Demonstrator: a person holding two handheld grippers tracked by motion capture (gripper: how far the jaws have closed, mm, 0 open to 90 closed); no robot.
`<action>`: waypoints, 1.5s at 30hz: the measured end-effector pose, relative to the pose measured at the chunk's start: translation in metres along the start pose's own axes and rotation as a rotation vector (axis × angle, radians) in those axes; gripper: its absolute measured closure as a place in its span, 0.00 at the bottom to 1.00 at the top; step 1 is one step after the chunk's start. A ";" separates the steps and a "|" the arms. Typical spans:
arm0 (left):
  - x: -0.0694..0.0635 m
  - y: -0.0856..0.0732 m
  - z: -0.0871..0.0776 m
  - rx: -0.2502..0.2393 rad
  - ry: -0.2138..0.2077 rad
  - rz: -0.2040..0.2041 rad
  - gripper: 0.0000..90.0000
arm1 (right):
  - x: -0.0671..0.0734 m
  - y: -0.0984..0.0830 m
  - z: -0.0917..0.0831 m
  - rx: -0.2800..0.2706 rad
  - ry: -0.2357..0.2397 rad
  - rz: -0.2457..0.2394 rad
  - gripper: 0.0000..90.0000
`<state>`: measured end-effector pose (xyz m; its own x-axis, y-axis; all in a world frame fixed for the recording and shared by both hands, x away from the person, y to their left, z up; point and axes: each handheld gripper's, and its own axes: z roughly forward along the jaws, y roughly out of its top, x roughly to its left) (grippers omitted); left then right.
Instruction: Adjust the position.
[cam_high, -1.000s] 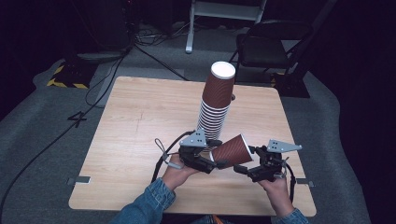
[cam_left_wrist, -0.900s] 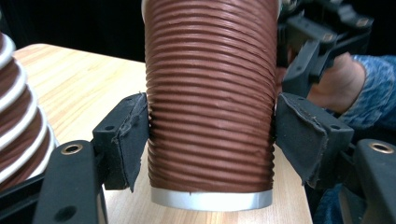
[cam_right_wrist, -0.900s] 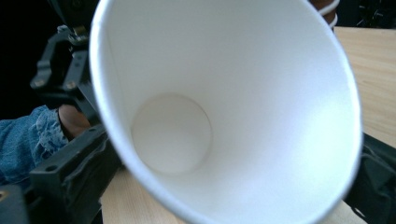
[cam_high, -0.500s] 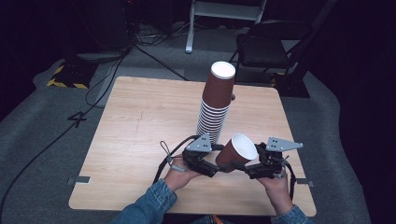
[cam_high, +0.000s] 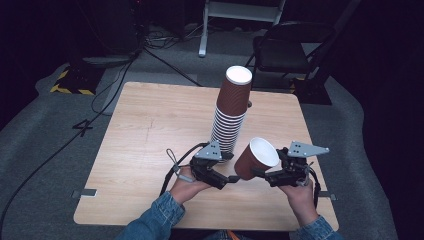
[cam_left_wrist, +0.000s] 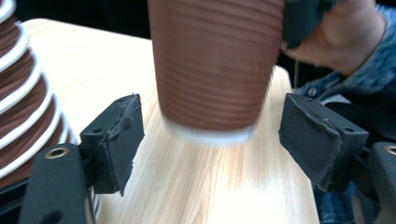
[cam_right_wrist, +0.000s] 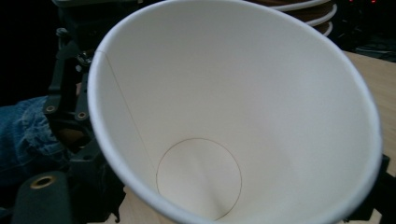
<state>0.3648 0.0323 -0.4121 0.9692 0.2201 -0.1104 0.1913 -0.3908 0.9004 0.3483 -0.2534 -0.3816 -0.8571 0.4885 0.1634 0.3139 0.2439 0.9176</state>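
From the high view I judged the risk was a slip: my right claw (cam_high: 256, 173) pinched the brown cup (cam_high: 257, 158) low on its wall, tilted, mouth up, just off my left claw (cam_high: 231, 178), and a nudge could topple the cup stack (cam_high: 230, 117) behind it. In the left gripper view my left jaws had just opened and stood spread, the cup (cam_left_wrist: 215, 65) ribbed, brown and white-rimmed between them, untouched. In the right gripper view its white inside (cam_right_wrist: 233, 107) sat right before my jaws, which had been closing on it
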 end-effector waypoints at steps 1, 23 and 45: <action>0.000 -0.001 -0.002 0.001 0.001 -0.007 0.23 | -0.001 0.004 -0.002 0.008 -0.017 -0.012 0.17; 0.024 -0.044 -0.051 0.063 0.193 -0.121 0.20 | -0.079 0.033 -0.011 0.180 -0.404 0.024 0.16; 0.068 -0.093 -0.082 0.175 0.365 -0.247 0.19 | -0.137 0.015 0.012 0.260 -0.483 0.087 0.15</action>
<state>0.4000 0.1567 -0.4685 0.7796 0.6130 -0.1283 0.4626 -0.4255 0.7778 0.4754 -0.3066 -0.3950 -0.5581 0.8297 -0.0060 0.5181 0.3542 0.7785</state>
